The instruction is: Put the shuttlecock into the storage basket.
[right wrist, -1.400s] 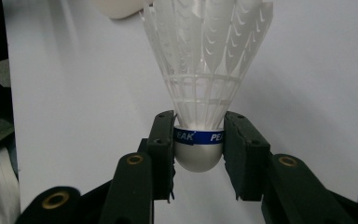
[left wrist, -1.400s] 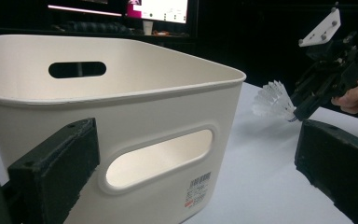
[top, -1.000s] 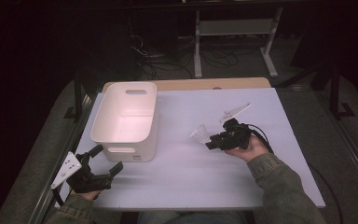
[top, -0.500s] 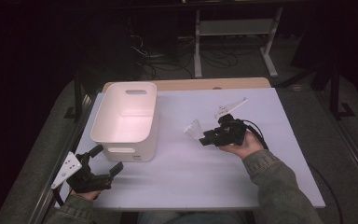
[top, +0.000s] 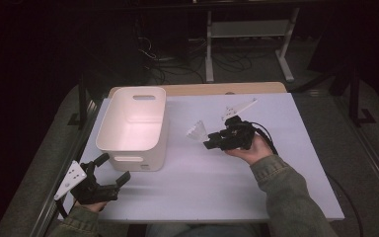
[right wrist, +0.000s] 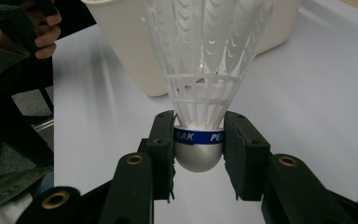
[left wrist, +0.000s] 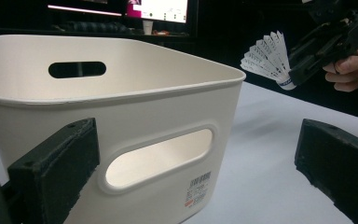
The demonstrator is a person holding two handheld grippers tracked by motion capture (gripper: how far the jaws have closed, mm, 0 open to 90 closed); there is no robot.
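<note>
A: What did the high view give you?

B: The right gripper (top: pixel 211 143) was out over the middle of the white table (top: pixel 286 197), pointing toward the tub (top: pixel 133 128), with a white shuttlecock (top: pixel 196 132) at its tip. The feathers pointed at the tub, which stood by the table's left edge, toward the far left corner. From up there I couldn't tell how the shuttlecock was gripped.

A: And the right gripper view?

B: That settled it. The jaws were clamped on the shuttlecock (right wrist: pixel 200 93), one pad on each side of its rounded grey base, right at the blue band with white lettering. The feather skirt fanned away from the camera toward the tub (right wrist: pixel 135 56), and the base hung above the table, not touching it.

A: Anything from the left gripper view?

B: It showed the height best. The shuttlecock (left wrist: pixel 268 58) was up in the air, about level with the rim of the tub (left wrist: pixel 121 88) and well to the side of it, held by the right gripper (left wrist: pixel 293 77). The tub's near wall had a handle slot and a small label.

A: And the left gripper itself?

B: The left gripper (top: pixel 112 170) sat at the near left corner of the table, just before the tub. Its jaws stood wide apart with nothing between the pads
</note>
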